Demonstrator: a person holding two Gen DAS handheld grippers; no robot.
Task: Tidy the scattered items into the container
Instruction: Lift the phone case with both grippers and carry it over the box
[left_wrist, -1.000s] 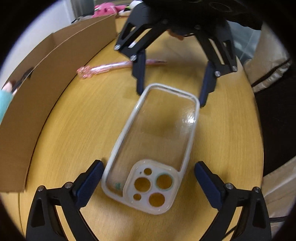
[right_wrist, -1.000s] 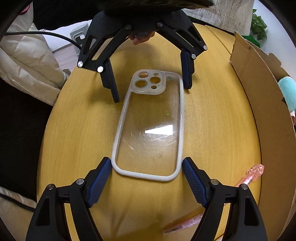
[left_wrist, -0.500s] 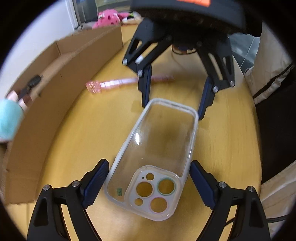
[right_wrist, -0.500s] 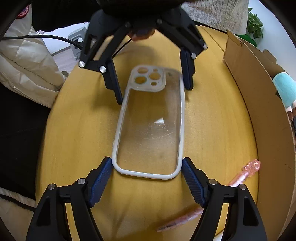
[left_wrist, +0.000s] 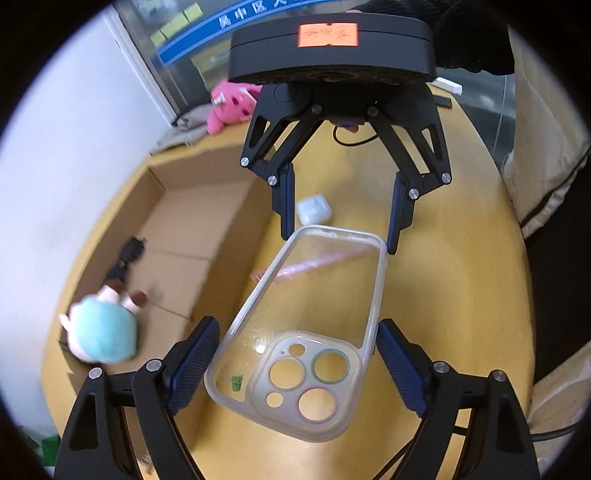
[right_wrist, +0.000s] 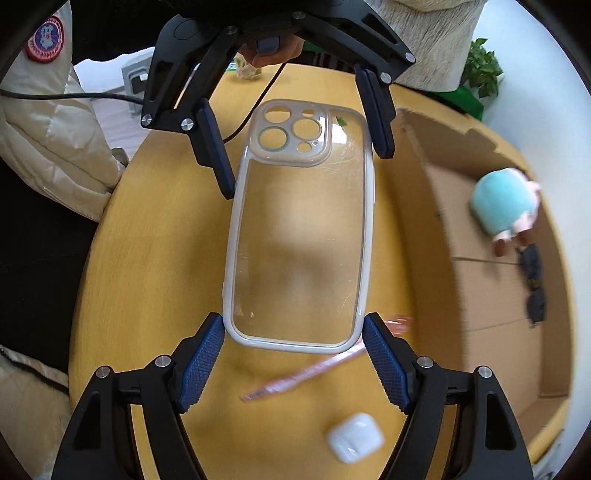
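Note:
A clear phone case (left_wrist: 306, 306) with a grey rim hangs above the wooden table (left_wrist: 450, 295), carried at both ends. My left gripper (left_wrist: 297, 326) spans its camera-hole end; its jaws are closing and the pads touch the rim on both sides. My right gripper (left_wrist: 339, 240) grips the plain end (right_wrist: 295, 332), with both pads against the corners. In the right wrist view the left gripper (right_wrist: 306, 171) shows at the top. A pink pen (right_wrist: 303, 376) and a white earbud case (right_wrist: 354, 437) lie on the table beneath.
An open cardboard box (right_wrist: 461, 206) lies beside the table, holding a teal plush (right_wrist: 504, 205) and black sunglasses (right_wrist: 533, 280). A pink plush (left_wrist: 231, 105) sits far behind. A cream jacket (right_wrist: 55, 147) and cables lie off the table's edge.
Both grippers have risen and carried the phone case up off the table. The left jaws narrowed onto its rim. The box interior and earbud case have come into view.

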